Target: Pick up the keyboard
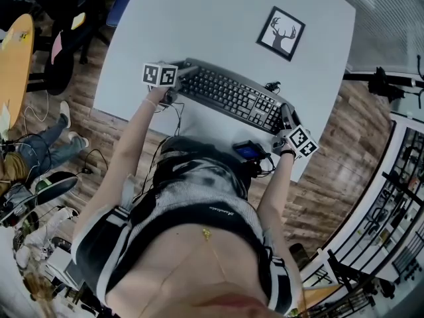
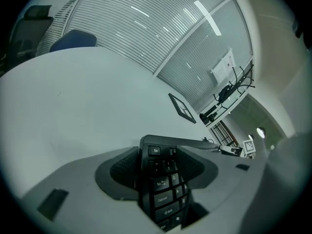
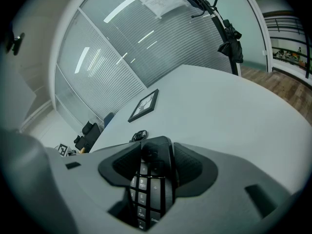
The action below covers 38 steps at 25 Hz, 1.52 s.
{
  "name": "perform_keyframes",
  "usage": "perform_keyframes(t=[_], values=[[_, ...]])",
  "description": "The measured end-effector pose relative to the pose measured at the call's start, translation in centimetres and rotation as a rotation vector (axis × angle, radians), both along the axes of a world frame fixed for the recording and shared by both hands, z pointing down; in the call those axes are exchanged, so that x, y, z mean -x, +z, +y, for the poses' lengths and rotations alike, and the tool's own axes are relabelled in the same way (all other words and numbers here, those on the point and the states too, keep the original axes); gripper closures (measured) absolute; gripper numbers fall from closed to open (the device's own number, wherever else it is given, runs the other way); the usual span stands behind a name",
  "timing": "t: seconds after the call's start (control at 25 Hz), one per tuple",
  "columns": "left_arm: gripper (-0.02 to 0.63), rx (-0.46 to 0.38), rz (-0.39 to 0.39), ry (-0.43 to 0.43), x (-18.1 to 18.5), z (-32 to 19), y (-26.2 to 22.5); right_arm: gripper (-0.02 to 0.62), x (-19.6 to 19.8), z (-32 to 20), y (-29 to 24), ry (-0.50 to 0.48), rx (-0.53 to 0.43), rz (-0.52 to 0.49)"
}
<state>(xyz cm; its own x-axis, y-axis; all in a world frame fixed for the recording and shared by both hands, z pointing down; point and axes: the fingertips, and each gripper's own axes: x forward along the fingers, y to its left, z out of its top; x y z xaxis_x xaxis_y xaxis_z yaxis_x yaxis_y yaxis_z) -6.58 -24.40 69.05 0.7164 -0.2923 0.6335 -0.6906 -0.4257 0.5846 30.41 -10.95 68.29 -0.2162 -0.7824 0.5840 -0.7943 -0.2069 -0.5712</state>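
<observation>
A black keyboard (image 1: 228,95) lies slantwise across the near part of the white table (image 1: 199,25). My left gripper (image 1: 173,91) is shut on its left end; in the left gripper view the Esc-key end of the keyboard (image 2: 161,184) sits clamped between the dark pads. My right gripper (image 1: 286,121) is shut on the keyboard's right end, and in the right gripper view the numpad end of the keyboard (image 3: 148,184) is pinched between the pads. Whether the keyboard rests on the table or is raised off it I cannot tell.
A framed deer picture (image 1: 281,33) lies flat at the table's far right. A coiled black cable (image 1: 271,86) sits behind the keyboard's right end. A phone (image 1: 248,152) is at the person's waist. Chairs and a seated person are off the table's left side.
</observation>
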Motion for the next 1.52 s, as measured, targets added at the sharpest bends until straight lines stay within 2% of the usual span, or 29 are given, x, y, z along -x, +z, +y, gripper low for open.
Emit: perform_keyframes(t=[1.12, 1.52], values=[[0.382, 0.013, 0.001, 0.001, 0.0, 0.0, 0.0, 0.387, 0.0, 0.0, -0.1, -0.009, 0.001, -0.012], [0.383, -0.016, 0.005, -0.039, 0.3, 0.1, -0.8, 0.390, 0.0, -0.4, -1.0, -0.007, -0.028, 0.038]])
